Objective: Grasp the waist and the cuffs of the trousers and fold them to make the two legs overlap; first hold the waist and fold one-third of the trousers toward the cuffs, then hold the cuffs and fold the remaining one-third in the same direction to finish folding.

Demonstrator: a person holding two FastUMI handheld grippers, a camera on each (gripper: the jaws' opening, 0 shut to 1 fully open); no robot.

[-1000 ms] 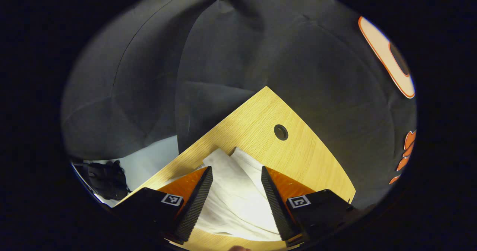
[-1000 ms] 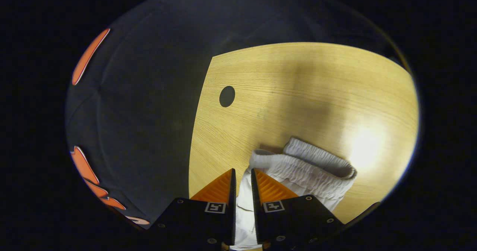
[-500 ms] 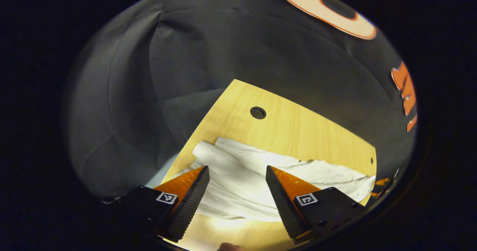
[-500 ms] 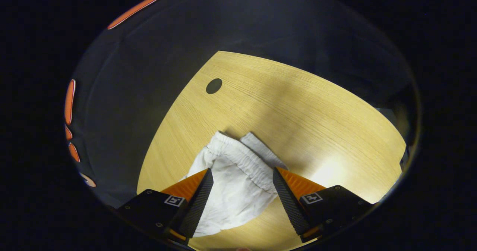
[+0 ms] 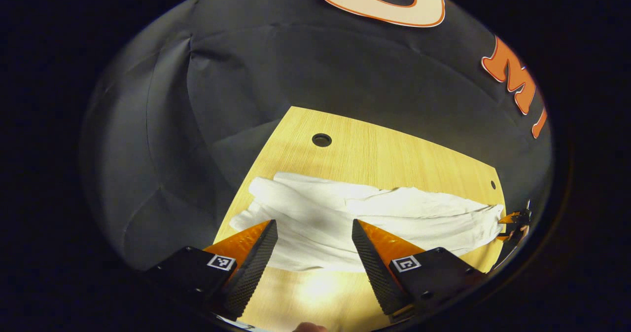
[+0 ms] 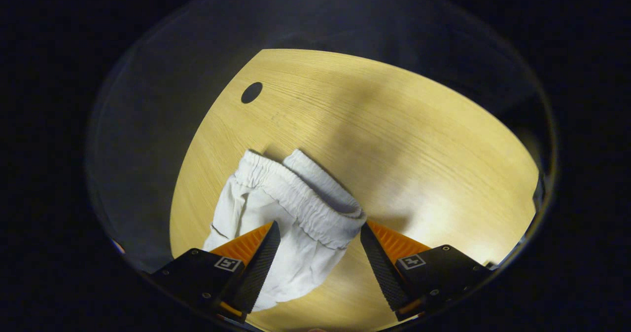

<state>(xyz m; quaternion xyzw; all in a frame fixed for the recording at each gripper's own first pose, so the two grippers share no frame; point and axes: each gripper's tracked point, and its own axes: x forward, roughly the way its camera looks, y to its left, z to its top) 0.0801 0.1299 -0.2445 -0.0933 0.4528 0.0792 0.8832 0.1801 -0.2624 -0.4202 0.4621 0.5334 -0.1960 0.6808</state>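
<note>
Tabletop (image 5: 394,159): both grippers' jaws apart above trousers (image 5: 374,213).

You get dim, fisheye-bent views; glare pools on the light wooden table (image 5: 315,287), with soft shadows.

The trousers (image 5: 365,218) lie on the table (image 5: 394,154), crosswise beyond the left jaws. Their waist (image 6: 300,199) lies between the right jaws
</note>
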